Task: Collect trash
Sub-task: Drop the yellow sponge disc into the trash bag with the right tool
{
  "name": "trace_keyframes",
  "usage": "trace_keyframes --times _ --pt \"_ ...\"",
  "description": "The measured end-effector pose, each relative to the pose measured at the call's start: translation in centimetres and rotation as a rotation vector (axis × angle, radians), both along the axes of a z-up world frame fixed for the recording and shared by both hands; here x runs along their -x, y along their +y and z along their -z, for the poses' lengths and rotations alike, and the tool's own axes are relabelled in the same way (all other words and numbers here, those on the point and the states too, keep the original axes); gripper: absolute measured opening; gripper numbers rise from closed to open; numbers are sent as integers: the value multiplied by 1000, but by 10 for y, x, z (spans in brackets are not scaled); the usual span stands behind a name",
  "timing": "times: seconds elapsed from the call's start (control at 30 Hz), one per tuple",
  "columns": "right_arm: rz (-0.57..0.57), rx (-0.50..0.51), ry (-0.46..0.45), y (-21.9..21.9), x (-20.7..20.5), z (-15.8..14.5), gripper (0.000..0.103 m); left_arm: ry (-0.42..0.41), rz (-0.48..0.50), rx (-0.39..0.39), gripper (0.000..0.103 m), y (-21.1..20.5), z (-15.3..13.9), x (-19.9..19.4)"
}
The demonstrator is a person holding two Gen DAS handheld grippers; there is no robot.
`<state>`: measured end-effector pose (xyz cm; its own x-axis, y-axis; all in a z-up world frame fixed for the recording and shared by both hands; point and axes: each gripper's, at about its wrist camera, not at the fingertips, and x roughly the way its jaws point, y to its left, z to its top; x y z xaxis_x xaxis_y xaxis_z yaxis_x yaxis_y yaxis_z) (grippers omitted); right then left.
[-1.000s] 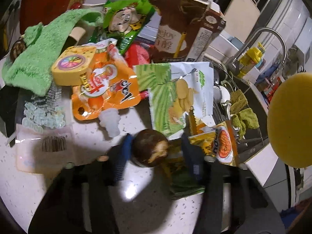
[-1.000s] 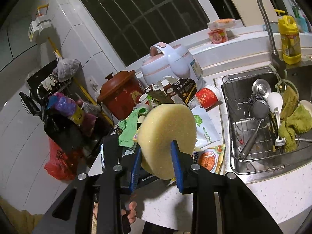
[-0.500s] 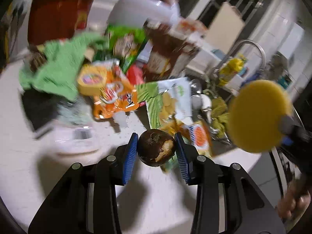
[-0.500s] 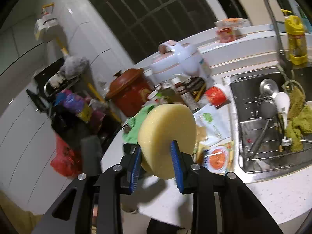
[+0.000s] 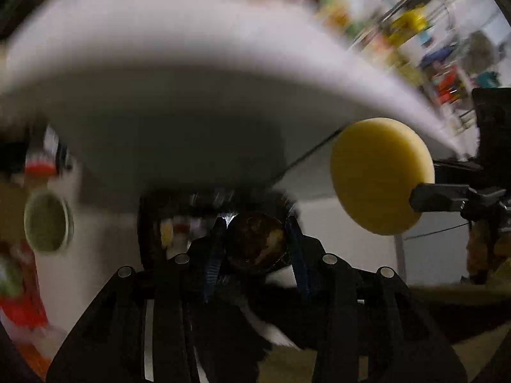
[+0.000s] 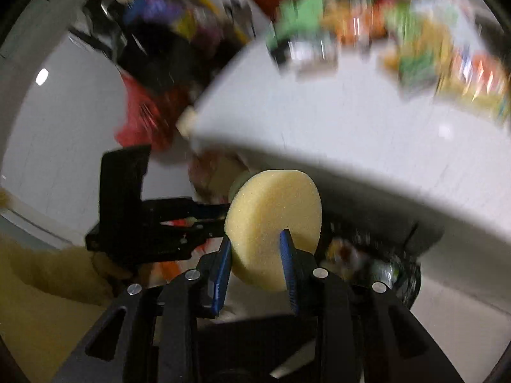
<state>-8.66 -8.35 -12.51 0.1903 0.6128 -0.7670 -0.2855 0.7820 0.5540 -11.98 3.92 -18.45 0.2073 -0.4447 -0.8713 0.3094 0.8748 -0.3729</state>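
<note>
Brown, round fruit waste sits clamped in the left tool below the blurred white tabletop edge, while beside it the right tool grips a yellow sponge disc, both held off the tabletop.

Left tool below the bench edge, round fruit husk between its fingers. Sponge disc to its right, in the right tool. Blurred wrappers on the bench, far side.
</note>
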Motion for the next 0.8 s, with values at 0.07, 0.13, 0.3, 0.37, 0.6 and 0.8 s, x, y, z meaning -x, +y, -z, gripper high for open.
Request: trace_keyframes --times 0.07,0.13,0.3,0.37,0.6,0.8 --pt "-1 37 71 9 1 43 30 65 -20 -38 38 2 52 -1" --pt "4 100 135 19 2 101 30 122 -41 -69 38 3 98 -6" --pt "52 215 255 29 -5 214 31 245 -50 -157 38 2 197 -21" --pt "61 271 269 31 -7 247 36 309 -65 -182 49 4 231 -29" --pt "94 442 304 27 -15 303 72 362 -107 -251 63 13 268 -43" --pt "91 393 252 21 -14 259 72 317 -87 -224 63 12 229 -38"
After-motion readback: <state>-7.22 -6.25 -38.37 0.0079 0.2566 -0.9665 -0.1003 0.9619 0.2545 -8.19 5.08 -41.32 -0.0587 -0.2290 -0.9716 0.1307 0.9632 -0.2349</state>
